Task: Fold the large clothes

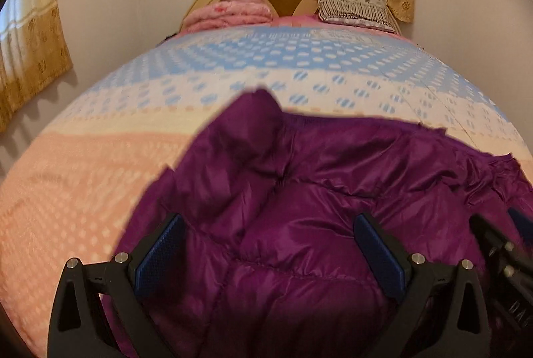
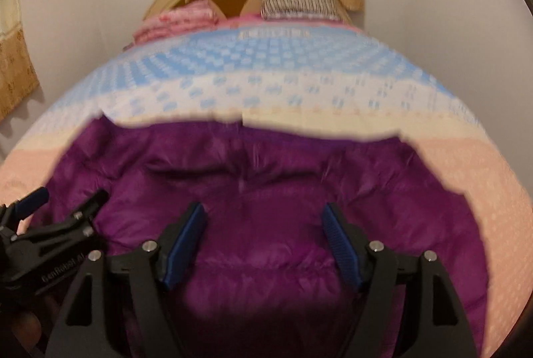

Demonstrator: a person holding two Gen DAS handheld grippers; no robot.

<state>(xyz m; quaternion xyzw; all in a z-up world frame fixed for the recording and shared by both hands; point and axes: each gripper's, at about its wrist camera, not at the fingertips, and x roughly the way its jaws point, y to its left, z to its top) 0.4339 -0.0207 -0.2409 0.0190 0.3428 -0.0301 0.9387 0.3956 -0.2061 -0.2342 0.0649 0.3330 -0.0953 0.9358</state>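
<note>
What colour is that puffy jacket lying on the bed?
Deep purple, shiny and quilted. The jacket shows best in the left wrist view.

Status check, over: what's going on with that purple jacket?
Both grippers, left and right, open, empty. Jacket spread on bed. Nothing in the way.

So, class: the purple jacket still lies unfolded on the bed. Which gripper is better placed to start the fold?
Probably the left gripper: its open jaws sit close to the purple jacket's side edge. The right gripper, also open, hovers over the jacket's middle.
</note>
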